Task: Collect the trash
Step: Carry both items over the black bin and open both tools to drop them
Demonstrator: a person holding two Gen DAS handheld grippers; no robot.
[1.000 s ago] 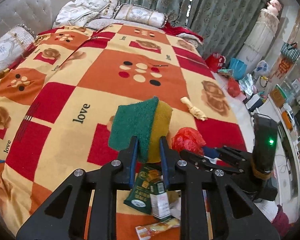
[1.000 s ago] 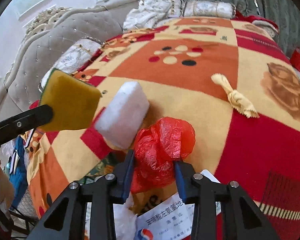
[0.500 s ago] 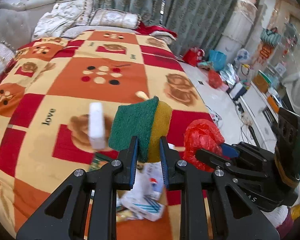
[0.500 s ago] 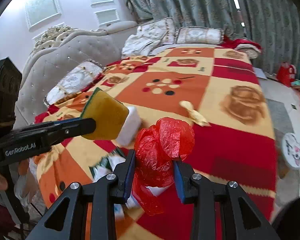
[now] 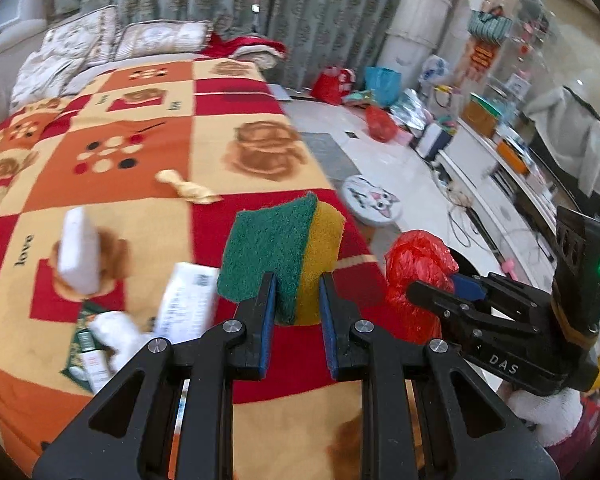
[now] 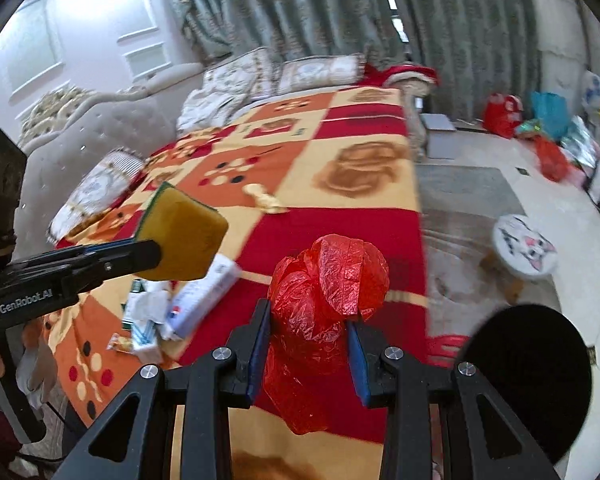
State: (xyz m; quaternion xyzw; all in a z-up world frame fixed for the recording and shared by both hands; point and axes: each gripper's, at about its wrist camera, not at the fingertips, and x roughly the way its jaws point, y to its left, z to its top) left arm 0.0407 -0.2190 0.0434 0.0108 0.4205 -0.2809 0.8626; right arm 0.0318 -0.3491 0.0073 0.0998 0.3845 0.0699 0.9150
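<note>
Left wrist: sponge (image 5: 284,256) base hidden

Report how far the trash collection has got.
Done: nothing visibly binned yet. In hand: left hand-held gripper clamps a green-and-yellow scrubbing sponge; right hand-held gripper clamps a crumpled red plastic bag. Left on the patterned blanket: white block, paper wrappers, yellowish twisted scrap.

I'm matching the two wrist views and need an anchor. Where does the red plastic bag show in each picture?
Left wrist view: red plastic bag at right of centre, clamped in the right hand-held gripper entering from the right.
Right wrist view: the bag at bottom centre, between that gripper's own fingers.
Shared landmark: the cat-face stool on the floor beside the bed.
</note>
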